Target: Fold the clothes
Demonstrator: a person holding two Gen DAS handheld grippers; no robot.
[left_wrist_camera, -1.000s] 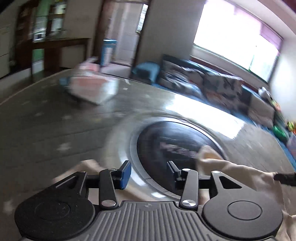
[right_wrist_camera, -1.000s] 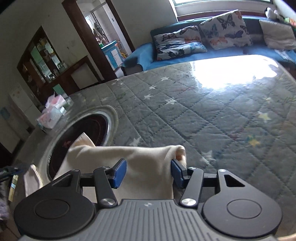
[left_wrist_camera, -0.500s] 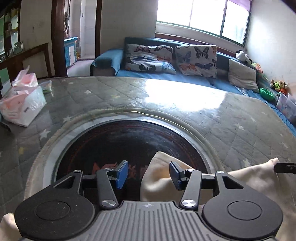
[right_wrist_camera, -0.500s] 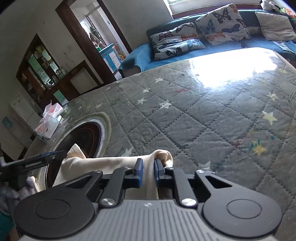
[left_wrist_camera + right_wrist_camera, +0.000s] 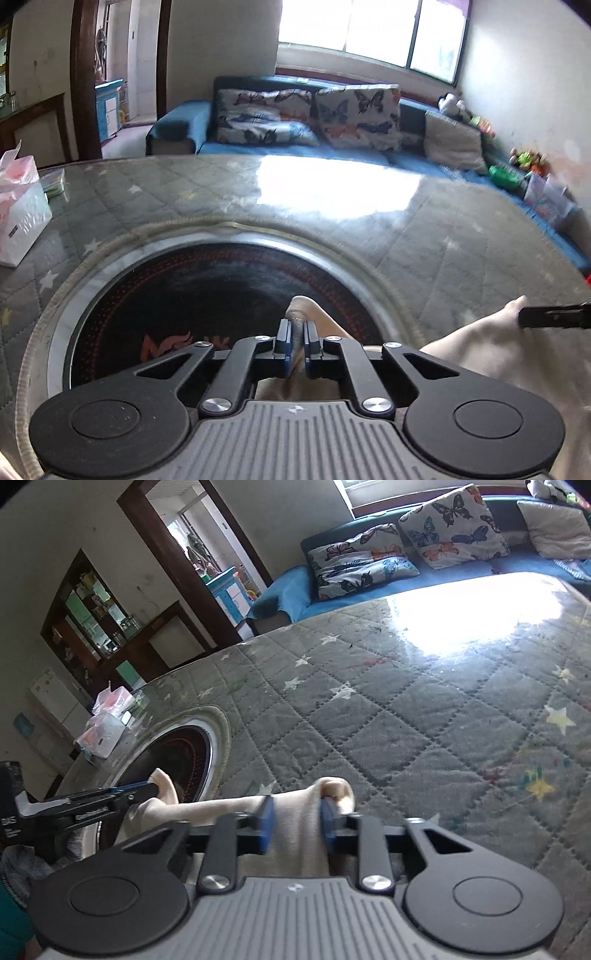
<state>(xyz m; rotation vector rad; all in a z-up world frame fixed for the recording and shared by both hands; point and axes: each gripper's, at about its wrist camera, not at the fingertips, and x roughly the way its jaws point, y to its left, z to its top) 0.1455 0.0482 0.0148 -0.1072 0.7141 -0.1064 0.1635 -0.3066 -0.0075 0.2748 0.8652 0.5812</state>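
While left claw [image 5: 295, 341] pinches soft cream cloth [image 5: 295, 819], right claw [image 5: 295, 825] straddles it, parted.

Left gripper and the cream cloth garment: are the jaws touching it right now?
Touching. In the left wrist view the left gripper has its jaws closed on a corner of the cream cloth garment, with fabric pinched between them over the dark round inset.

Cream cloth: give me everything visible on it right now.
The cream cloth is plain, soft, unprinted fabric, bunched and stretched between both tongs. The left tongs pinch one corner above the black round plate. The right tongs sit around the other end, not fully closed. It lies low over the grey quilted table cover, its near part hidden behind the tongs.
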